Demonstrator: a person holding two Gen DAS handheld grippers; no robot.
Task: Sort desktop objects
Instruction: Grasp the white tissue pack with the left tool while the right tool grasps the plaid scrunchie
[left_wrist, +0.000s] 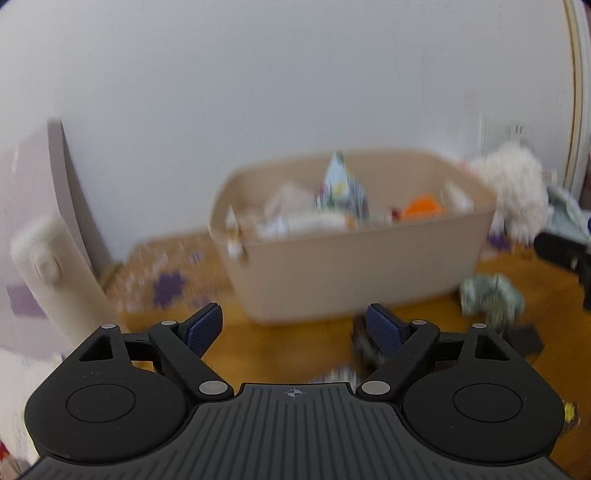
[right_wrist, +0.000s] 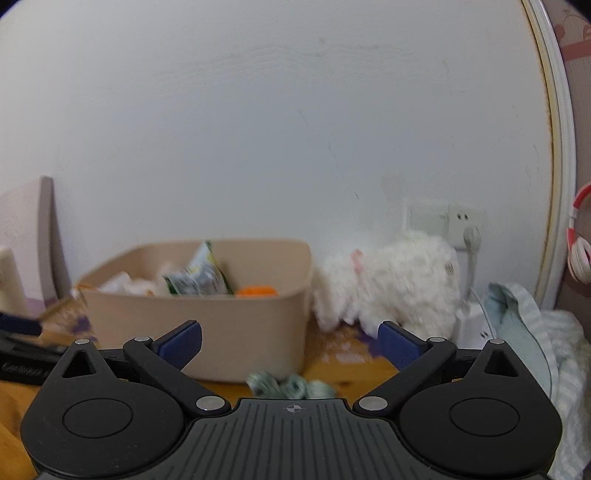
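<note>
Here we hold the left gripper (left_wrist: 294, 326) and the right gripper (right_wrist: 290, 345) spread wide, nothing between the pads. Ahead on the wooden bench (left_wrist: 303, 343) stands the beige bin (left_wrist: 354, 273) holding packets, with a crumpled green wrapper (left_wrist: 491, 295) just beside it.

bin (right_wrist: 236, 332) on desk (left_wrist: 295, 339), vs wall | packets (right_wrist: 197, 277) in bin | plush toy (right_wrist: 391, 284) just R of bin | crumpled wrapper (right_wrist: 291, 386) on desk in front of bin | cloth (right_wrist: 517, 325) far R
</note>
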